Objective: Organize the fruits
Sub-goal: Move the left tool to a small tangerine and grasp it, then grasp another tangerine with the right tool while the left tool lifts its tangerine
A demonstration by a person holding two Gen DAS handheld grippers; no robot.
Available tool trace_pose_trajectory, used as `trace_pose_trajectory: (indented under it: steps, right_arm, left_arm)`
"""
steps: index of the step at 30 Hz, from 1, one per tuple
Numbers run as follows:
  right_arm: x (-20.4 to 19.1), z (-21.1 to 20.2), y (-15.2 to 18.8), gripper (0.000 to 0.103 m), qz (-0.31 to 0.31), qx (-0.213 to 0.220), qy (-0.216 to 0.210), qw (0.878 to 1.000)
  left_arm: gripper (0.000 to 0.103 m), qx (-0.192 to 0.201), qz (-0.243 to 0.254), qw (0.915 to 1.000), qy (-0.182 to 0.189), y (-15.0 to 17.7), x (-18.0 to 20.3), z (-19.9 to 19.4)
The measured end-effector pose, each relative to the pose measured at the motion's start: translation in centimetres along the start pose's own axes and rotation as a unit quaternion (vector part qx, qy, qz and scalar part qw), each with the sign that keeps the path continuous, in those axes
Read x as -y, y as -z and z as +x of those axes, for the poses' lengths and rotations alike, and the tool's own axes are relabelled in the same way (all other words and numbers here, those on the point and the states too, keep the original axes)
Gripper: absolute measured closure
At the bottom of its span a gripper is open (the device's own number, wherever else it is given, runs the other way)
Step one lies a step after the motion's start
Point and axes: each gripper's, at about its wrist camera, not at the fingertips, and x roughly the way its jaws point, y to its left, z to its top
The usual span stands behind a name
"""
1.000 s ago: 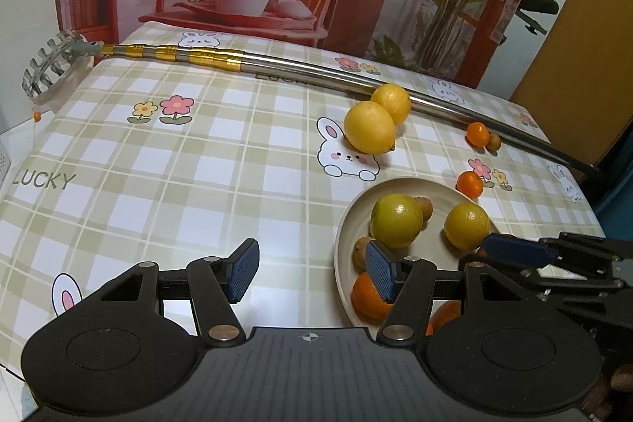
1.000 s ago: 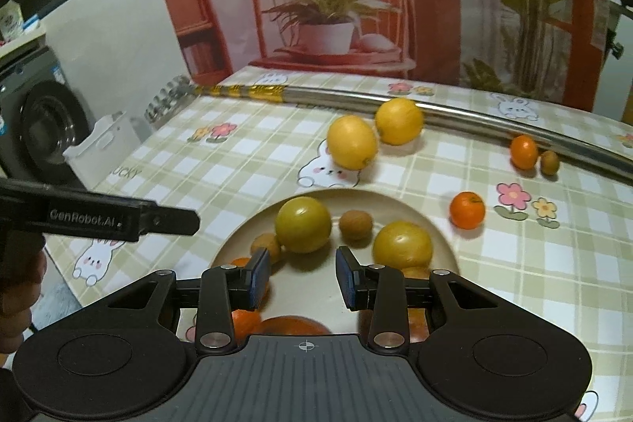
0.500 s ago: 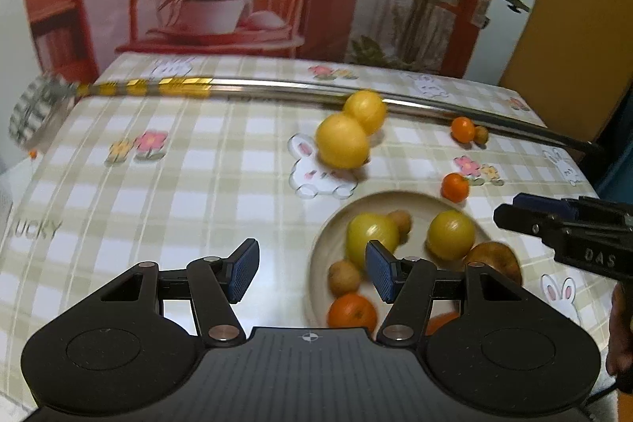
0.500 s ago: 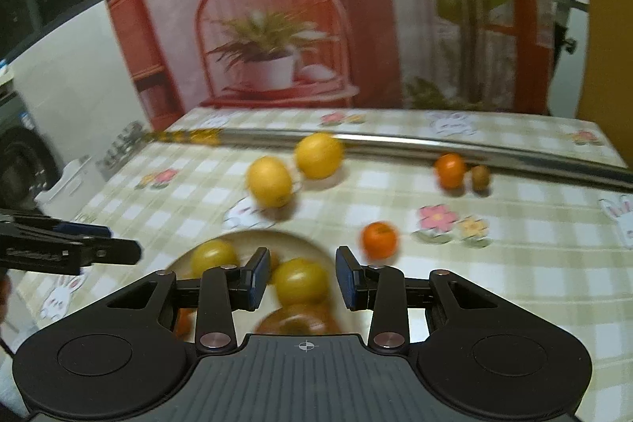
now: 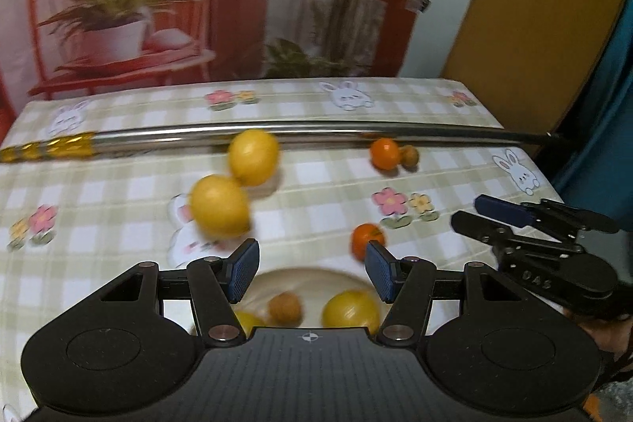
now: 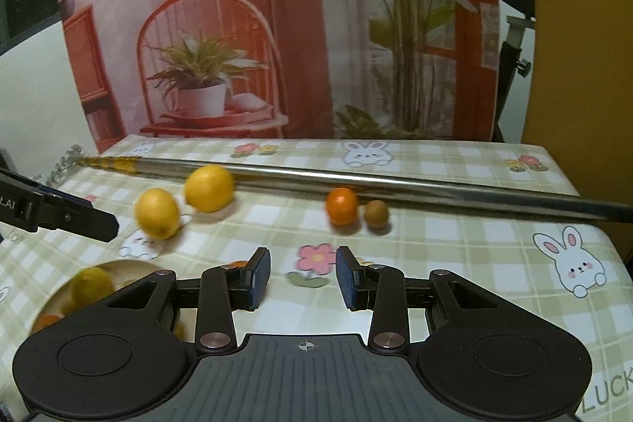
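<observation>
Both the left tongs (image 5: pixel 312 269) and the right tongs (image 6: pixel 303 277) are spread wide with nothing between their blue pads. Two large yellow round citrus fruits (image 6: pixel 209 188) lie on the checked bunny-print cloth-covered surface (image 6: pixel 455 248) beside a long shiny metal pole (image 6: pixel 395 182), with a small orange tangerine (image 6: pixel 342 206) and a small brown round fruit (image 6: pixel 376 213) touching farther right. A shallow cream round plate (image 5: pixel 312 273) below the left tongs holds more yellow and brown fruit.

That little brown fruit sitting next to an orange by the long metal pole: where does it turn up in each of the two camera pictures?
Left wrist view: the small brown fruit lies upper right of centre, touching the right side of the orange, just below the metal pole.
Right wrist view: the same fruit lies right of centre, beside the orange, below the pole.
Shared landmark: the metal pole across the checked tablecloth.
</observation>
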Motion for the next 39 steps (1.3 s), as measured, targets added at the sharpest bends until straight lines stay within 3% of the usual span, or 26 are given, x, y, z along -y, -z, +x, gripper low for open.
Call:
trace_pose_trajectory:
  steps: [12,21,25,28,39]
  right_arm:
    - [5.0,3.2,2.0,0.069,0.039,0.016,0.008,0.999]
    - [6.0,3.9,2.8,0.069,0.063,0.021,0.002,0.998]
    - [6.0,4.0,3.1,0.069,0.069,0.019,-0.002,0.997]
    - [5.9,4.0,3.3,0.069,0.069,0.017,-0.004,0.997]
    - [5.8,4.3,3.4,0.069,0.065,0.014,-0.010,0.998]
  left_arm:
    - [0.042,-0.078,0.010,0.9968,0.016,-2.2,3.1,8.2]
    - [0.042,-0.109,0.041,0.9931,0.013,-2.0,4.7,11.1]
    - [0.054,-0.123,0.066,0.9903,0.003,-1.7,5.5,12.0]
    - [0.067,-0.124,0.075,0.9894,-0.001,-1.5,5.7,12.4]
    - [0.068,-0.089,0.046,0.9949,-0.003,-1.6,4.2,10.8]
